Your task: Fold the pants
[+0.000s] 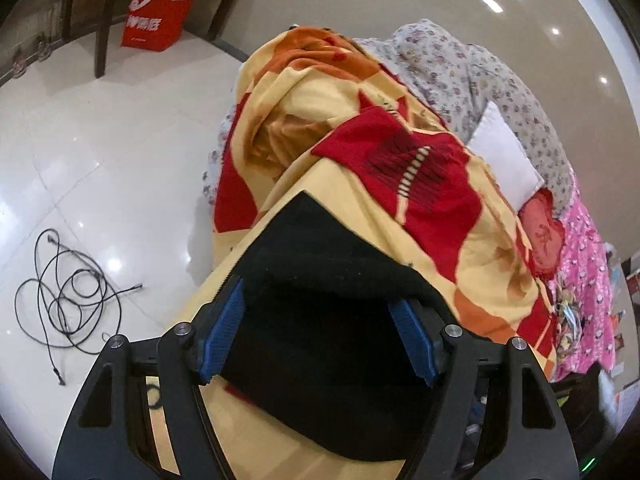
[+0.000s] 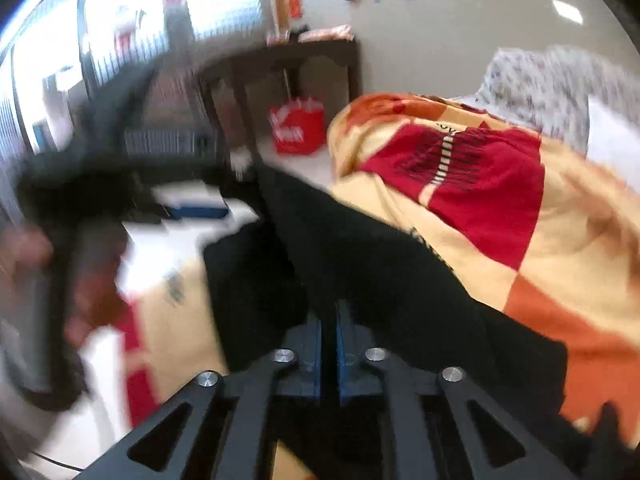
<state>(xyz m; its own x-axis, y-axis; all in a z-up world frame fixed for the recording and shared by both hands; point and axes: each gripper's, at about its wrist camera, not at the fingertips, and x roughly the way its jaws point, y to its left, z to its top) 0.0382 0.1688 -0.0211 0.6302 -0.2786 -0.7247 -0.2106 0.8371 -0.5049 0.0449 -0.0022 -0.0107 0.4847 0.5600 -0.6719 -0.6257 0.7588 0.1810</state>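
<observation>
The black pants (image 1: 320,304) lie on a bed blanket patterned in yellow, red and orange (image 1: 360,128). My left gripper (image 1: 318,312) is open, its blue pads (image 1: 224,328) standing wide on either side of a folded part of the pants, which bulges between them. In the right wrist view my right gripper (image 2: 329,332) is shut on the black pants (image 2: 360,256), with the cloth stretched away from the jaws over the blanket (image 2: 520,220). That view is blurred by motion. The other gripper and a hand (image 2: 60,280) show as a dark blur at the left.
White tiled floor (image 1: 100,160) lies left of the bed, with a coiled black cable (image 1: 68,288) and a red bag (image 1: 156,20) by chair legs. A floral sheet (image 1: 480,72), a white pillow (image 1: 504,156) and pink bedding (image 1: 584,280) lie beyond the blanket. A dark table (image 2: 280,80) stands behind.
</observation>
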